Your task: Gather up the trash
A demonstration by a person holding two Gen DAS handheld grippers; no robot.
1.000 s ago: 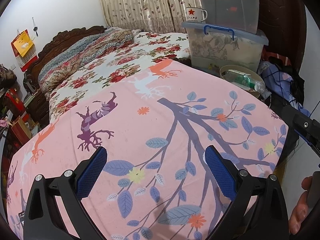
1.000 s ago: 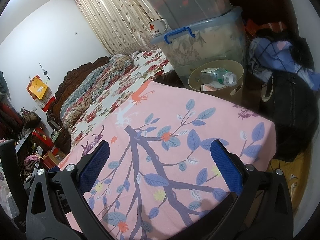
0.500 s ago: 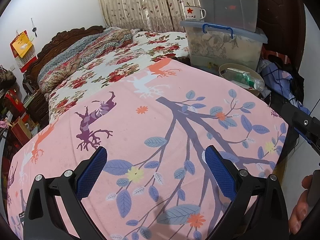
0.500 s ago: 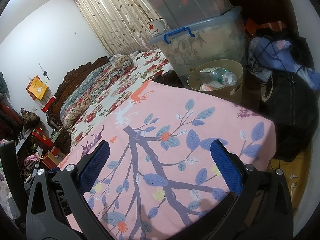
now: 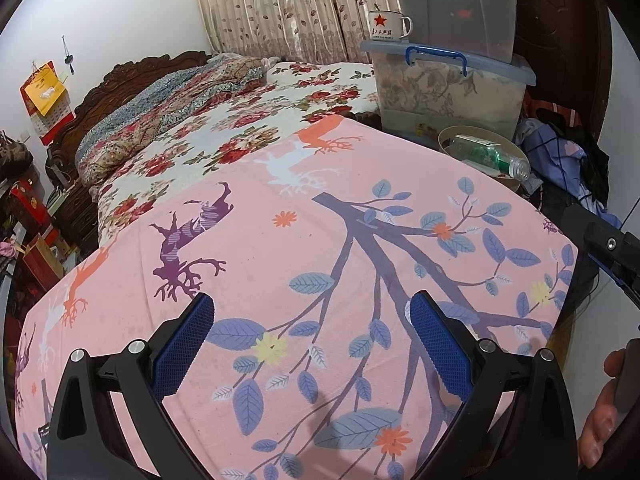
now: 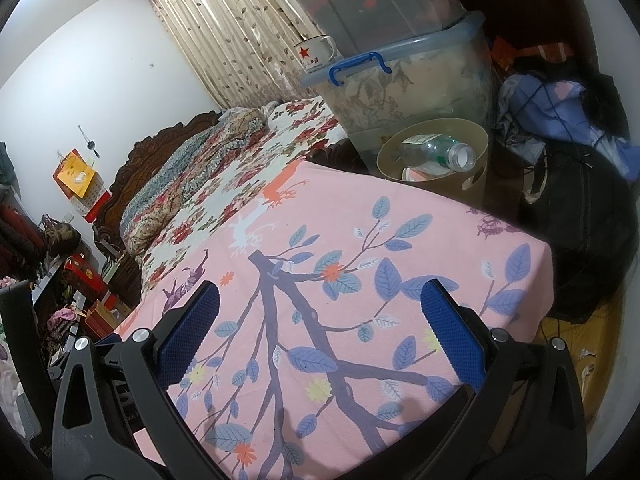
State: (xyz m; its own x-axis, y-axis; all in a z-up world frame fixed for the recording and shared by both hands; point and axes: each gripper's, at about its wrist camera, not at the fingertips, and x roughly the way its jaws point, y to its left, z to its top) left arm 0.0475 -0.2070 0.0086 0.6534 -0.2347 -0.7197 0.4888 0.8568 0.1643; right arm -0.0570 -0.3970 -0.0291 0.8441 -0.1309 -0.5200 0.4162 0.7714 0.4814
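Note:
A tan round bin stands past the far edge of the pink sheet. A clear plastic bottle with a green label lies in it, neck over the rim. Other scraps lie under the bottle. My left gripper is open and empty above the pink sheet. My right gripper is open and empty above the same sheet. Part of the right gripper shows at the right edge of the left wrist view.
Two stacked clear storage boxes stand behind the bin, with a white mug on the lower lid. Piled clothes and a dark bag lie right of the bin. A floral bed stretches to the left.
Both grippers have drifted slightly; the view barely shifts. Both stay open and empty, and the bottle stays in the bin.

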